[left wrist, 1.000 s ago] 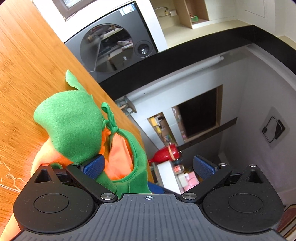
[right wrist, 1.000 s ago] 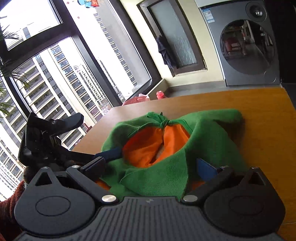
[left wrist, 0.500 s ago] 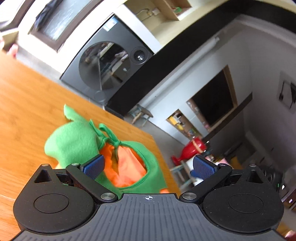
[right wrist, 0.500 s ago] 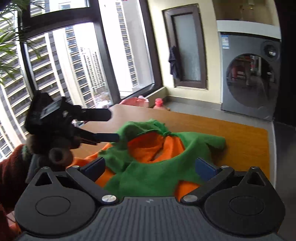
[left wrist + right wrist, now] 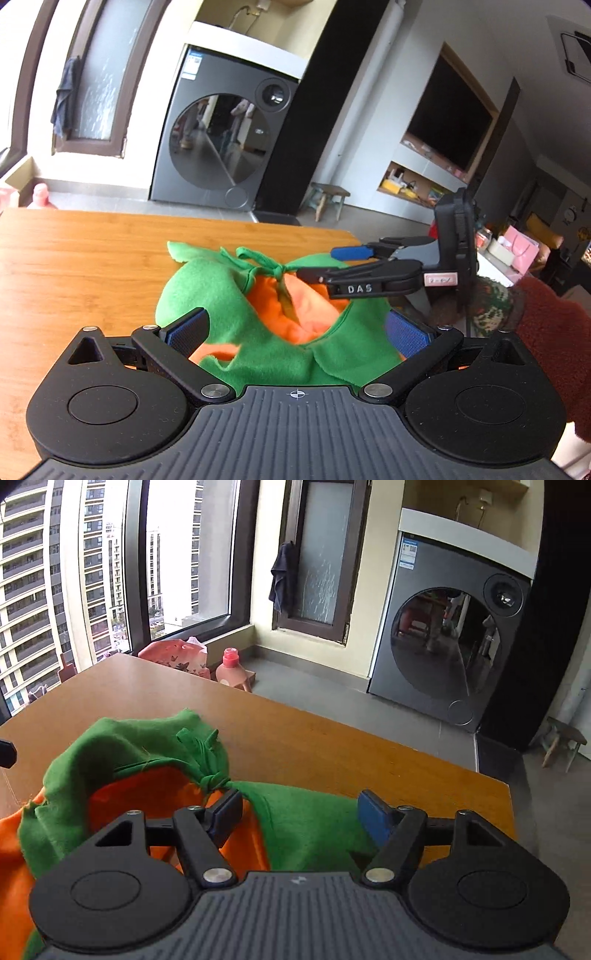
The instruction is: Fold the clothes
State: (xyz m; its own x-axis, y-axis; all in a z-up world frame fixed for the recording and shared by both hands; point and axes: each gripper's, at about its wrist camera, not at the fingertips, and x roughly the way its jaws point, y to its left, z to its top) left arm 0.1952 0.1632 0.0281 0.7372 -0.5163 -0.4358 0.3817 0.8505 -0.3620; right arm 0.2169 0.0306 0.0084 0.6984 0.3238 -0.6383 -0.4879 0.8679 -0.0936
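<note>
A green hooded garment [image 5: 207, 291] with orange lining [image 5: 295, 310] lies crumpled on the wooden table [image 5: 74, 266]. Its green drawstring is tied in a knot [image 5: 277, 271]. My left gripper [image 5: 297, 330] is open, its blue pads standing on either side of the garment's near edge. My right gripper [image 5: 317, 263] reaches in from the right above the knot and is open. In the right wrist view the same garment [image 5: 306, 819] lies under my open right gripper [image 5: 299, 816], with the knot [image 5: 214, 781] just beyond the left pad. Neither gripper holds cloth.
A grey washing machine [image 5: 221, 147] stands beyond the table's far edge, with a small stool [image 5: 328, 195] beside it. A pink bottle [image 5: 231, 668] sits on the floor by the window. A person's fuzzy red sleeve [image 5: 546, 332] is at the right.
The left gripper has swung level and now faces the garment across the table. The right gripper has moved in low over the knot and now shows in the left view.
</note>
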